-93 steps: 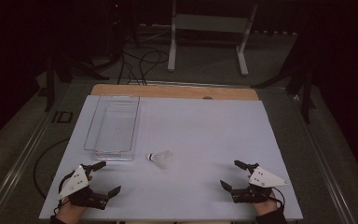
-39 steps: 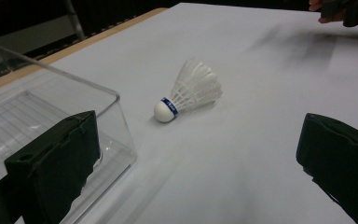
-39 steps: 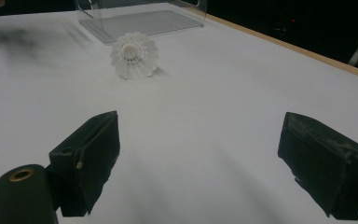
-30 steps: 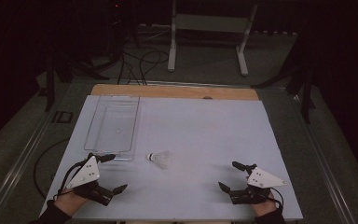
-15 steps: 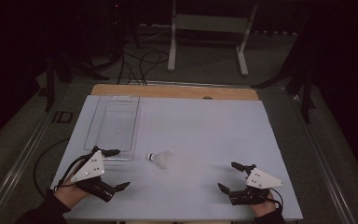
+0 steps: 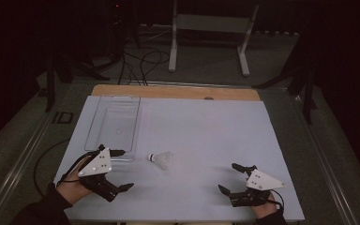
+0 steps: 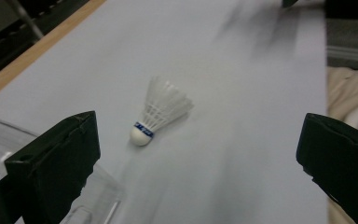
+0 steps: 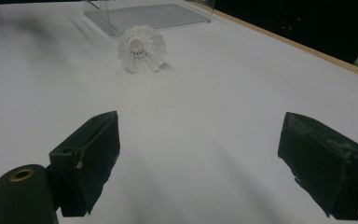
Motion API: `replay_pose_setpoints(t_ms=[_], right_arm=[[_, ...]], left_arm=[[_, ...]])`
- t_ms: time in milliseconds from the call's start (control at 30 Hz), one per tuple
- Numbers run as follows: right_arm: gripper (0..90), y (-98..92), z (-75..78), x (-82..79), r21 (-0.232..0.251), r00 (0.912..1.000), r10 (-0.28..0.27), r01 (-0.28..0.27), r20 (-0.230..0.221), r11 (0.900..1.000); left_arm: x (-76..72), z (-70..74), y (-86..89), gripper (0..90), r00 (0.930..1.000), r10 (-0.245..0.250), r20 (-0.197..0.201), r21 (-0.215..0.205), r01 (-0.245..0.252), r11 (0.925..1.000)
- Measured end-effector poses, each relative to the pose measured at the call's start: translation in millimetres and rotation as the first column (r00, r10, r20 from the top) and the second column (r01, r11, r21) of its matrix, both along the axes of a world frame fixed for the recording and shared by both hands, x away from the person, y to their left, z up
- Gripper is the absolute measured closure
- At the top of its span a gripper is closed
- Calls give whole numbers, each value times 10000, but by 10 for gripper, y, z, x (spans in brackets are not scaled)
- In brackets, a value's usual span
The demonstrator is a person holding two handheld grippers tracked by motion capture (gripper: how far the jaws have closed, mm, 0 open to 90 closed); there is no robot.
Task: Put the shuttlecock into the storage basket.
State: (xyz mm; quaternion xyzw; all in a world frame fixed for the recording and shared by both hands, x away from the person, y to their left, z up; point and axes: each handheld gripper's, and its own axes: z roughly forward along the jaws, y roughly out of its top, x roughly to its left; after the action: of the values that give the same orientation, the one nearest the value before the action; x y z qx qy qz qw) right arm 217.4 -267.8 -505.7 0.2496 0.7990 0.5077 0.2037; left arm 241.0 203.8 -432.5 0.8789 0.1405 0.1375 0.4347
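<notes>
— Looking at the high view, which way does the shuttlecock [image 6: 161, 160] lie from each gripper?

— It lies on its side on the white table cover [image 6: 206, 140], toward the near edge and left of the middle. The left gripper [image 6: 120, 170] sits just left of it and a little nearer to the person, so the shuttlecock is to its right and slightly farther away. The right gripper [image 6: 232, 178] is well apart, over at the near right.

— So the left one is nearer?

— Clearly. In the left gripper view the shuttlecock [image 7: 161, 112] lies ahead between the two black jaws, a bit toward the left jaw.

— And its long axis?

— Roughly left to right across the table: the white cork tip points left, toward the left gripper, and the feather skirt opens to the right. The right gripper view agrees (it looks straight into the open skirt [image 8: 141, 48], with the cork seen inside it).

— How do the grippers stand?

— Both are spread wide and hold nothing. Bare table shows between the jaws in each gripper view.

— What else is close by?

— A clear plastic tray [image 6: 114, 123] lies just beyond the left gripper, reaching toward the far left; its near end is close to the shuttlecock but not touching it.

— Your guess at the coming move?

— I'd judge the left gripper will reach forward and to the right to close on the shuttlecock, most likely at the cork end facing it.
</notes>
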Motion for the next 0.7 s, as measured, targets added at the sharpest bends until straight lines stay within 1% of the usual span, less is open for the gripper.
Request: replay_pose_setpoints(t_ms=[33, 67, 100, 133, 200, 233, 267, 300, 333, 367, 400, 433, 467, 500, 533, 567, 600, 633, 667, 700], right_arm=[[125, 1, -1, 0, -46, 10000, -5, 5, -9, 10000], [125, 1, -3, 0, -46, 10000, 3, -4, -11, 10000], [125, 1, -4, 1, -37, 10000, 13, -13, -31, 10000], [125, 1, -3, 0, -53, 10000, 1, -2, -30, 10000], [125, 3, -1, -3, -44, 10000, -16, 16, -9, 10000], [125, 2, -1, -3, -47, 10000, -20, 20, -4, 10000], [125, 1, -3, -2, -50, 10000, -7, 7, -6, 10000], [125, 1, -4, -3, -60, 10000, -9, 9, -26, 10000], [125, 1, -4, -3, -61, 10000, -7, 7, -26, 10000], [125, 3, -3, -4, -61, 10000, -14, 13, -30, 10000], [125, 5, -1, -7, -63, 10000, -4, 4, 8, 10000], [125, 7, 1, -6, -86, 10000, 19, -18, 33, 10000], [125, 10, 0, -7, -112, 10000, 28, -28, 17, 9999], [125, 10, -2, -6, -139, 10000, 32, -31, 41, 9999], [125, 10, -3, -6, -136, 10000, 30, -29, 32, 9999], [125, 10, -2, -5, -124, 10000, 38, -37, 37, 9999], [125, 10, -1, -6, -134, 10000, 26, -26, 35, 9999], [125, 9, -1, -8, -133, 10000, 24, -23, 49, 9999], [125, 9, 1, -10, -104, 10000, 21, -21, 11, 9999], [125, 8, 1, -9, -114, 10000, 16, -16, 16, 9999]], left_arm=[[0, -2, -8, 2, 9994, 36, 346, -8, -36, 10000], [7, -1, -11, 2, 9994, -64, 333, 3, 64, 10000], [21, -4, -19, 2, 9996, -251, 133, 1, 251, 9997], [27, -4, -37, 1, 9995, -274, 162, 179, 272, 9995], [41, -9, -61, 1, 9972, -710, 221, 620, 695, 9957], [46, -7, -79, 0, 9968, -759, 233, 667, 742, 9950], [53, 1, -93, 0, 9961, -869, 163, 653, 857, 9942], [60, 11, -112, 0, 9962, -872, 7, 731, 870, 9935], [68, 17, -125, 0, 9963, -861, 21, 732, 857, 9936], [83, 22, -138, 0, 9961, -876, 47, 866, 869, 9924], [96, 25, -152, 0, 9954, -951, 96, 1027, 937, 9903], [112, 28, -173, 0, 9955, -947, 47, 1171, 935, 9887], [123, 28, -186, 0, 9948, -1014, -54, 1227, 1013, 9873], [136, 26, -203, 0, 9939, -1097, -74, 1281, 1097, 9857], [147, 22, -226, 0, 9939, -1089, -176, 1377, 1103, 9843], [157, 16, -251, 0, 9921, -1214, -316, 1500, 1248, 9808], [165, 9, -275, 0, 9918, -1220, -370, 1569, 1264, 9795], [175, 5, -302, 0, 9919, -1224, -334, 1712, 1263, 9771], [181, 2, -316, 0, 9907, -1292, -417, 1727, 1345, 9758], [190, -3, -337, 0, 9913, -1258, -397, 1836, 1310, 9742]])
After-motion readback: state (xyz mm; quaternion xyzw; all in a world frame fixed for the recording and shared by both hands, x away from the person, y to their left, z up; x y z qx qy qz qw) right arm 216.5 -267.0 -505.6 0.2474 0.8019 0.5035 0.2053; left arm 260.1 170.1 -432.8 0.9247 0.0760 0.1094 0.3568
